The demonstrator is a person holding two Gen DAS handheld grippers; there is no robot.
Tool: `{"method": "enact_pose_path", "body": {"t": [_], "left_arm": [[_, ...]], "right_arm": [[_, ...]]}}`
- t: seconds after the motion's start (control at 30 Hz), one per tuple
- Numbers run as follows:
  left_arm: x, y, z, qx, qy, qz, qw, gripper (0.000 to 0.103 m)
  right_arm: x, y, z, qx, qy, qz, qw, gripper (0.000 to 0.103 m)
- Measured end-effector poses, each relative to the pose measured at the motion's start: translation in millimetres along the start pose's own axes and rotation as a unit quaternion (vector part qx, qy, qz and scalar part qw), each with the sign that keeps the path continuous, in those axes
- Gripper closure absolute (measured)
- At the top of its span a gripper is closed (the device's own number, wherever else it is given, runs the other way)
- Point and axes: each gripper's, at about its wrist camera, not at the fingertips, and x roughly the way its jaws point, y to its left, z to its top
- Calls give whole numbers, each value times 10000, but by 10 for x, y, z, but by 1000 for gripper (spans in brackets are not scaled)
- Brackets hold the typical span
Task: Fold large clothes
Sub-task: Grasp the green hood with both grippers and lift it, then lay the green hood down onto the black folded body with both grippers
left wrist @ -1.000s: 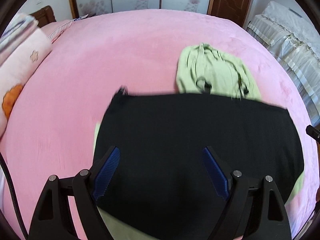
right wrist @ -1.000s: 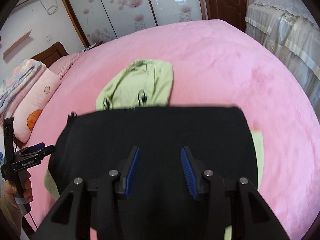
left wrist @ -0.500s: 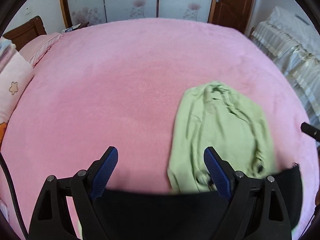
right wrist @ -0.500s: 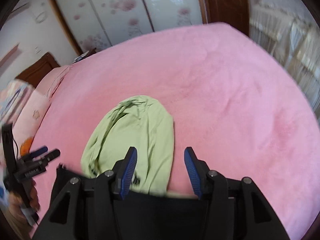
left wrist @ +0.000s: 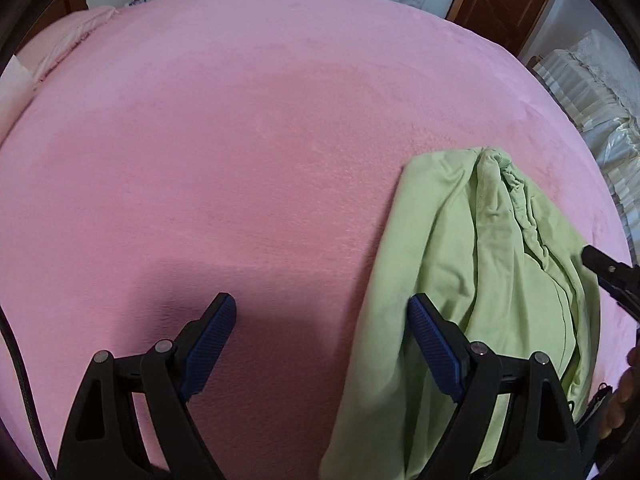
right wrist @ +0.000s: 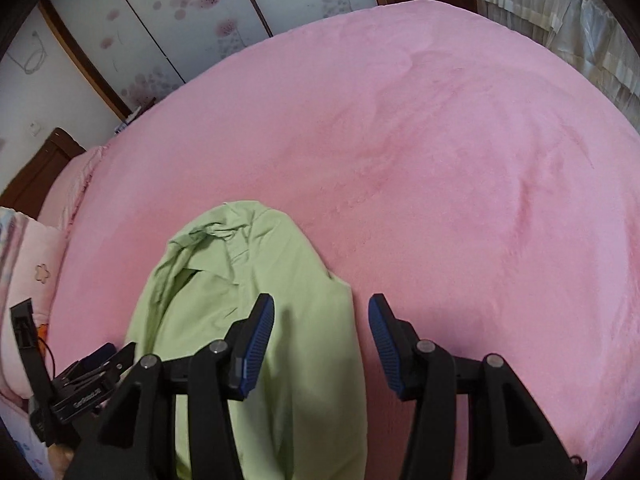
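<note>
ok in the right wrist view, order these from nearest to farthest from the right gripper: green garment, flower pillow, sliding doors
1. green garment: directly under and left of the right gripper.
2. flower pillow: far left edge, beyond the garment.
3. sliding doors: top, past the far end of the pink bed.

From my left gripper (left wrist: pixel 322 322) I lose the near end of the green garment (left wrist: pixel 492 280): it runs behind the right-hand finger and off the bottom edge. The right gripper (left wrist: pixel 612 276) shows only as a black tip at the frame's right edge, cut off (its jaws I cannot judge from here). From the right gripper (right wrist: pixel 321 328), the green garment (right wrist: pixel 248 304) passes under the left-hand finger and out of frame below. A pillow (right wrist: pixel 28 280) far left of the jaws is cropped, its print too small to read.
</note>
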Motion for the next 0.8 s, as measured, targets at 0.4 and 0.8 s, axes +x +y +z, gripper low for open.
{"method": "enact_pose_path", "body": {"t": [0.4, 0.8], "left_arm": [[-427, -241, -231, 444, -1034, -306, 9932, 101], [-1628, 373, -1519, 506, -1830, -1479, 9706, 101]], "right_arm": [[-508, 311, -311, -1018, -917, 598, 9888, 99], [-2163, 464, -1824, -3284, -2175, 1700, 9033, 99]]}}
